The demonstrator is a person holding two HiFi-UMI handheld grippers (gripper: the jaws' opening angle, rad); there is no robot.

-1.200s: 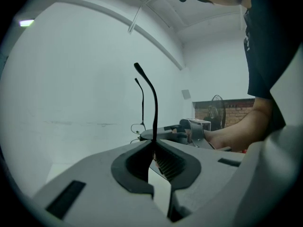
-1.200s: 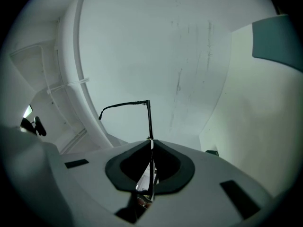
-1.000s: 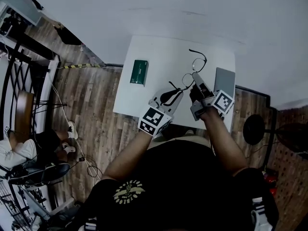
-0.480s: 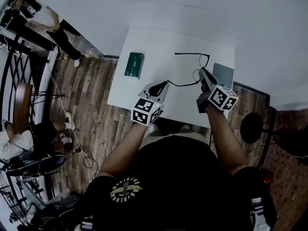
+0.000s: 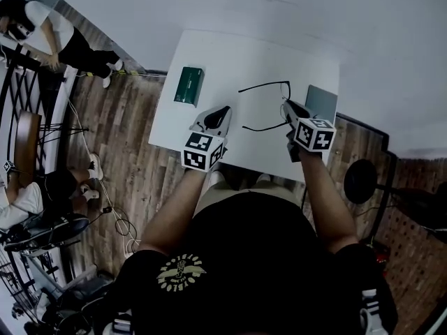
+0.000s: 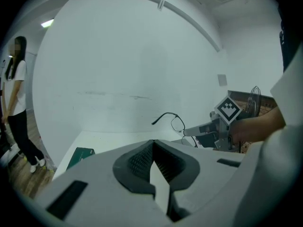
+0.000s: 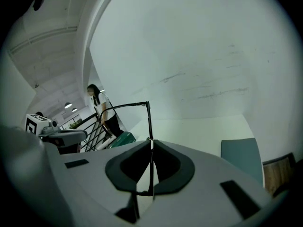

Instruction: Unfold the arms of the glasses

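Thin black glasses (image 5: pixel 269 87) hang over the white table (image 5: pixel 237 54) with both arms spread out to the left. My right gripper (image 5: pixel 285 105) is shut on the front of the frame, which rises between its pads in the right gripper view (image 7: pixel 149 117). My left gripper (image 5: pixel 225 109) sits left of the lower arm's tip, apart from it. Its jaws meet at the tips with nothing between them (image 6: pixel 152 143). The left gripper view shows the glasses (image 6: pixel 173 119) held by the right gripper (image 6: pixel 199 130).
A dark green case (image 5: pixel 188 86) lies at the table's left edge. A grey-blue pad (image 5: pixel 323 102) lies at the right edge, beside my right hand. A person (image 5: pixel 63 37) stands on the wood floor at far left.
The left gripper drew one arm out to the left, then let go of its tip and moved away. Both hands sank toward the table, and the glasses rolled level.
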